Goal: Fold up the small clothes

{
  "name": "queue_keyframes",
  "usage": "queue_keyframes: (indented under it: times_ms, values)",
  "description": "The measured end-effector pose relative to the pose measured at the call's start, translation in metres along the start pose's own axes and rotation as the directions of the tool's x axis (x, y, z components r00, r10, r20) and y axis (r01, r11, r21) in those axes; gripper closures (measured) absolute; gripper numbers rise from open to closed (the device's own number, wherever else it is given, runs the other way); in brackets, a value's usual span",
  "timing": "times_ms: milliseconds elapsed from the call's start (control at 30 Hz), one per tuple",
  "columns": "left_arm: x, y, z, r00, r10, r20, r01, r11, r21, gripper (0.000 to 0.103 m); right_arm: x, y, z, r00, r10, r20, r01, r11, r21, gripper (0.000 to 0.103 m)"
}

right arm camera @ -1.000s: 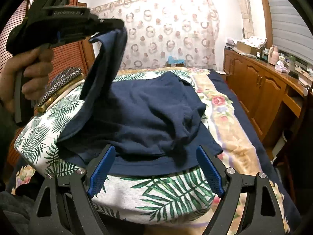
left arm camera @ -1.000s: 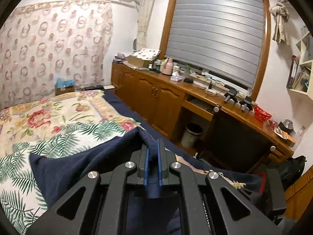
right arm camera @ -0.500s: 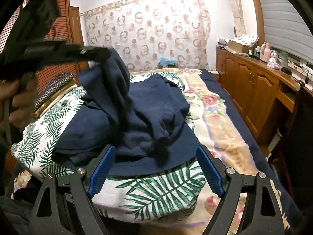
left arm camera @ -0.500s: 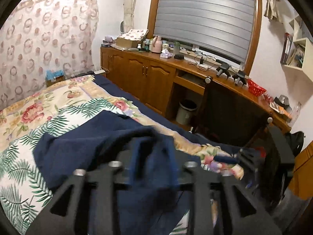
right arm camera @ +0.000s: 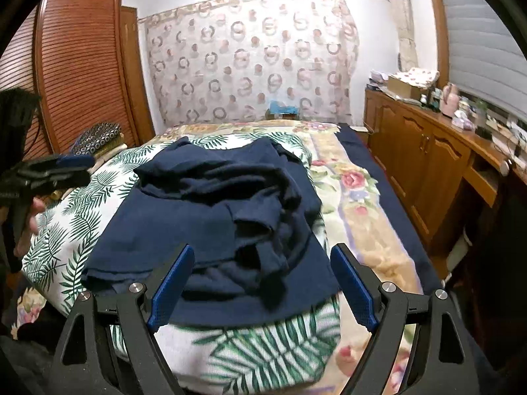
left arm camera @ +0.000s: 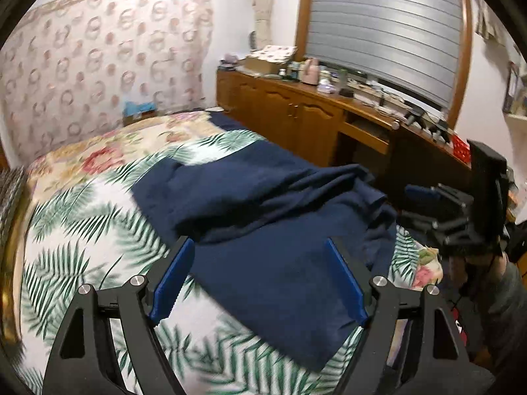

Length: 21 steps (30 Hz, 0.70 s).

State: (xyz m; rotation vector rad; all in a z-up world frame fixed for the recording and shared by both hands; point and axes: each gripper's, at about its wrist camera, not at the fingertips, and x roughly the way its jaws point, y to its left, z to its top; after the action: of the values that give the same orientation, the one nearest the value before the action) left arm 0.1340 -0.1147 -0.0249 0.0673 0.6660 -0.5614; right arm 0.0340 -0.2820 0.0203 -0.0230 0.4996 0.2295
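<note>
One navy garment [right arm camera: 214,217], two grippers over the bed
Left gripper [left arm camera: 260,279] jaws have just been opening, nothing between them; right gripper [right arm camera: 262,286] jaws spread wide, empty; one leaf-print blanket [right arm camera: 66,240].

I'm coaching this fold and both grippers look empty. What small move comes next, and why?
Probably bring the open right gripper down onto the navy garment's near hem. The left gripper has just been opening, nothing between its fingers, and the cloth lies bunched on the bed.
</note>
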Motion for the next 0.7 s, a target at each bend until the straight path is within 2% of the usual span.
queue_keyframes:
  times_ms: [100,233,367,400,467,500,633,700]
  values:
    - [-0.005,0.012,-0.009,1.0,0.013,0.006,-0.013,0.999,-0.03,0.022,0.016,-0.007,0.013,1.0,0.005,-0.014,-0.006,1.0,-0.008,0.017]
    - [-0.009,0.022,-0.019,0.999,0.029,0.017,-0.028,0.998,-0.055,0.022,0.045,-0.019,0.029,0.998,-0.013,-0.067,0.012,1.0,-0.017,0.024]
    - [-0.009,0.032,-0.026,0.999,0.028,0.019,-0.027,0.996,-0.081,0.022,0.074,-0.03,0.039,0.99,0.007,-0.141,-0.005,1.0,0.008,0.032]
    - [-0.01,0.035,-0.029,0.999,0.028,0.019,-0.027,0.996,-0.084,0.022,0.076,-0.03,0.042,0.989,0.007,-0.147,-0.006,1.0,0.007,0.041]
    - [-0.009,0.037,-0.031,0.999,0.03,0.017,-0.028,0.995,-0.092,0.022,0.076,-0.025,0.045,0.988,0.031,-0.153,-0.033,0.999,-0.009,0.069]
    - [-0.009,0.038,-0.032,0.999,0.029,0.017,-0.027,0.995,-0.094,0.022,0.073,-0.023,0.047,0.988,0.043,-0.148,-0.046,0.999,-0.016,0.09]
    - [-0.011,0.042,-0.034,0.999,0.027,0.027,-0.024,0.994,-0.105,0.022,0.034,-0.02,0.055,0.991,0.11,-0.071,-0.109,0.994,0.013,0.094]
    - [-0.013,0.043,-0.034,0.999,0.029,0.031,-0.025,0.994,-0.106,0.022,0.008,-0.017,0.056,0.993,0.116,-0.037,-0.115,0.993,0.011,0.095]
